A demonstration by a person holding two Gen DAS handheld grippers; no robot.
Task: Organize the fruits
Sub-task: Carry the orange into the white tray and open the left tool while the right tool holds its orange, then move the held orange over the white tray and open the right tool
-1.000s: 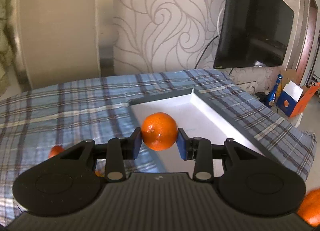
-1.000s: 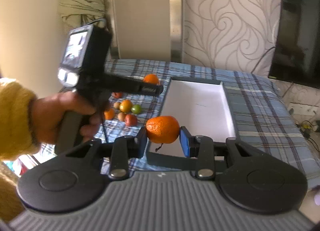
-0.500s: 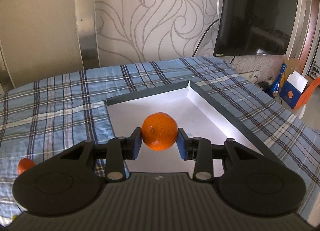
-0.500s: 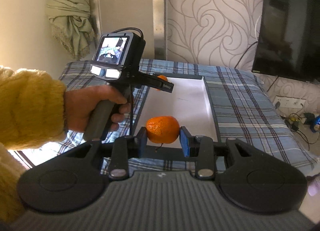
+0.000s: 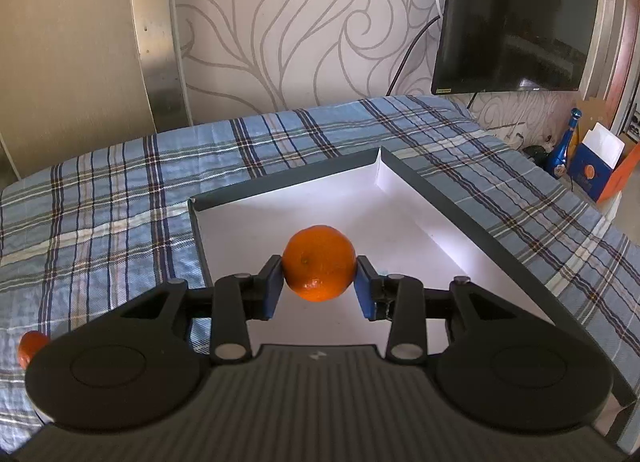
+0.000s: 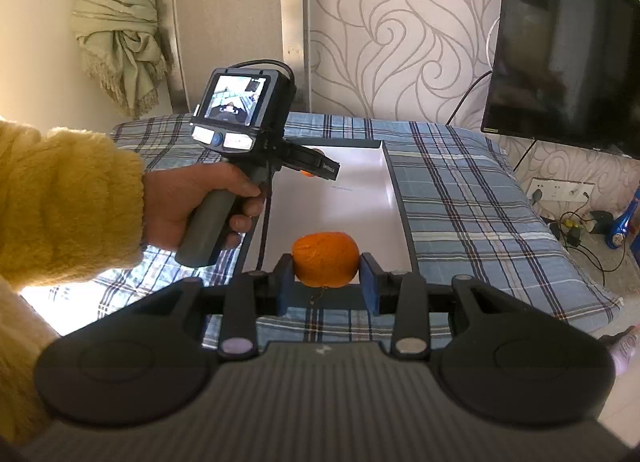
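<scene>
The left gripper has its blue-padded fingers clamped on an orange, one pad pressed against each side, so the fruit sits squarely between the fingertips and bulges above and forward of them. It hangs over the near part of a shallow white tray with dark outer walls, which lies on a blue plaid cloth. Another small orange fruit lies on the cloth at the left edge of that view, well apart from the tray. The right gripper likewise grips a second orange between its fingers, held just at the tray's near wall. In the right wrist view the person's left hand holds the other gripper's handle out over the tray's left side.
</scene>
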